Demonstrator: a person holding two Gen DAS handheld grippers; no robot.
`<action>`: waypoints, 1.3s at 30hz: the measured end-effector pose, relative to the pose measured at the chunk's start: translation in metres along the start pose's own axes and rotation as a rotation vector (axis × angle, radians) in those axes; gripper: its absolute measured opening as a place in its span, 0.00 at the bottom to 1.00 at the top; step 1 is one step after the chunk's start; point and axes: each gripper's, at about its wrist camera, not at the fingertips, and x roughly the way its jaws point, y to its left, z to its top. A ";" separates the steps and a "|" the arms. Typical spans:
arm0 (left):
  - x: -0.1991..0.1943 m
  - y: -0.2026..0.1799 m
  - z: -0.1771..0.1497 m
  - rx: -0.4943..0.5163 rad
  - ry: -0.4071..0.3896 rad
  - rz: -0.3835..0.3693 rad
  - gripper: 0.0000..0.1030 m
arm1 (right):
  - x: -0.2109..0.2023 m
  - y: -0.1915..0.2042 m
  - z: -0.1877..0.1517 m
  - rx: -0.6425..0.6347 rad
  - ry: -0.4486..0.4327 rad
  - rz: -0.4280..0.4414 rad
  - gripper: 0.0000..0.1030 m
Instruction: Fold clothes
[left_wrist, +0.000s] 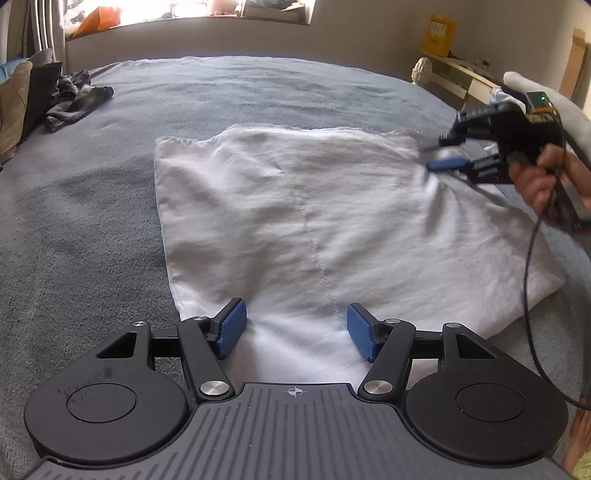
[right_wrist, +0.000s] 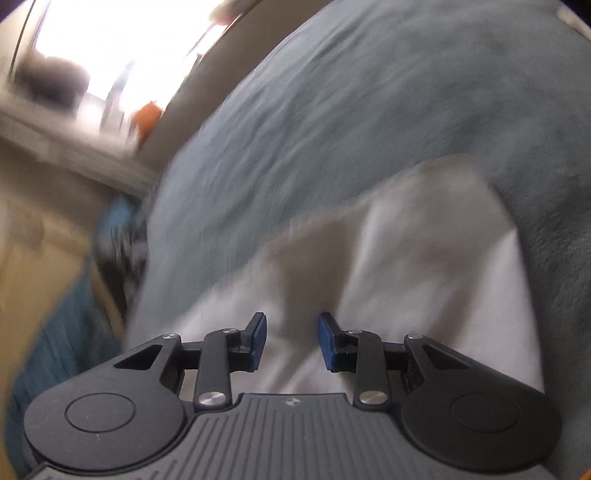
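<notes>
The left claw (left_wrist: 295, 330) stands with its blue pads apart over the near edge of the white garment (left_wrist: 295, 206); nothing is pinched between them. The right claw (left_wrist: 441, 153), held in a hand (left_wrist: 543, 181) on the right side, is at the far right corner of the garment. In its own blurred view (right_wrist: 291, 341) the pads have a gap between them with white cloth below, so I judge it is not gripping.

The garment lies flat on a grey bed cover (left_wrist: 92, 229), with a seam down the middle. It looks thin, soft and light, so it will sag and wrinkle when lifted; the corners and hemmed edges seem the best places to take hold.

A dark piece of clothing (left_wrist: 74, 99) lies far left. A yellow box (left_wrist: 439, 35) stands far right; its print is too small to read.
</notes>
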 end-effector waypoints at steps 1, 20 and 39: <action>0.000 0.000 0.000 0.001 -0.001 -0.001 0.59 | -0.004 -0.001 0.005 0.017 -0.031 -0.007 0.33; -0.007 0.009 0.009 -0.089 0.006 -0.016 0.63 | -0.083 0.063 -0.101 -0.192 0.204 0.281 0.67; -0.054 0.050 0.006 -0.253 0.090 0.082 0.66 | -0.059 0.155 -0.215 -1.125 0.178 -0.051 0.66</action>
